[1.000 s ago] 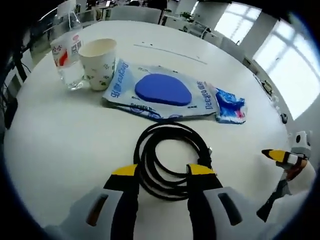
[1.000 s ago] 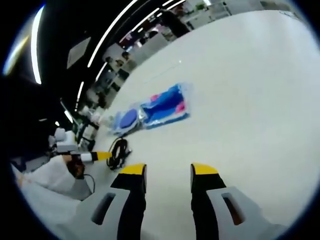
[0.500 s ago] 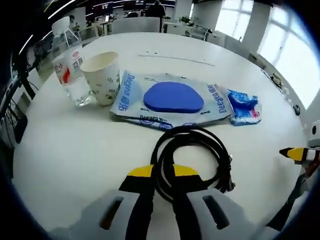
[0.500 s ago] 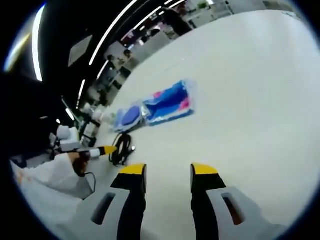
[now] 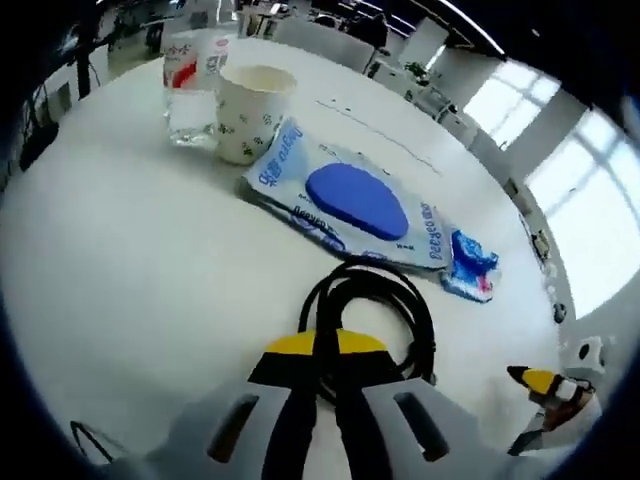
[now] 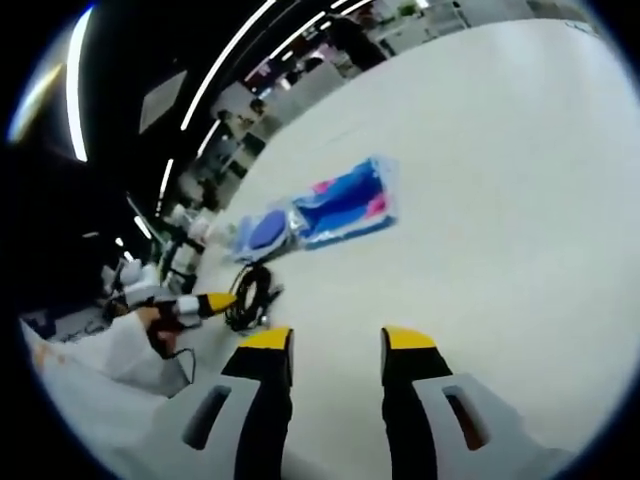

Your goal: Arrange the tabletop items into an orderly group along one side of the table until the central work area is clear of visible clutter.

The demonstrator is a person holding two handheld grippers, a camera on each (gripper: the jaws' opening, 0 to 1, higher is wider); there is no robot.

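In the left gripper view my left gripper [image 5: 325,346] is shut on a coiled black cable [image 5: 380,275], the loop standing out beyond the yellow tips. Past it on the white table [image 5: 120,260] lie a wet-wipes pack with a blue oval lid [image 5: 350,200] and a small blue packet [image 5: 468,272]. A paper cup [image 5: 253,112] and a water bottle [image 5: 190,85] stand at the far left. My right gripper [image 6: 335,345] is open over bare table [image 6: 500,200]. In the right gripper view the left gripper [image 6: 205,301] holds the cable [image 6: 250,293] near the wipes pack [image 6: 263,231].
The right gripper's yellow tip [image 5: 535,378] pokes in at the lower right of the left gripper view. The blue packet [image 6: 345,205] lies beyond the wipes pack. Desks and chairs stand past the table's far edge. A white sleeve [image 6: 110,350] shows at the left.
My left gripper has closed on the cable coil, from open around it a second ago, and the view has tilted and shifted. The right gripper has stayed open and barely moved.
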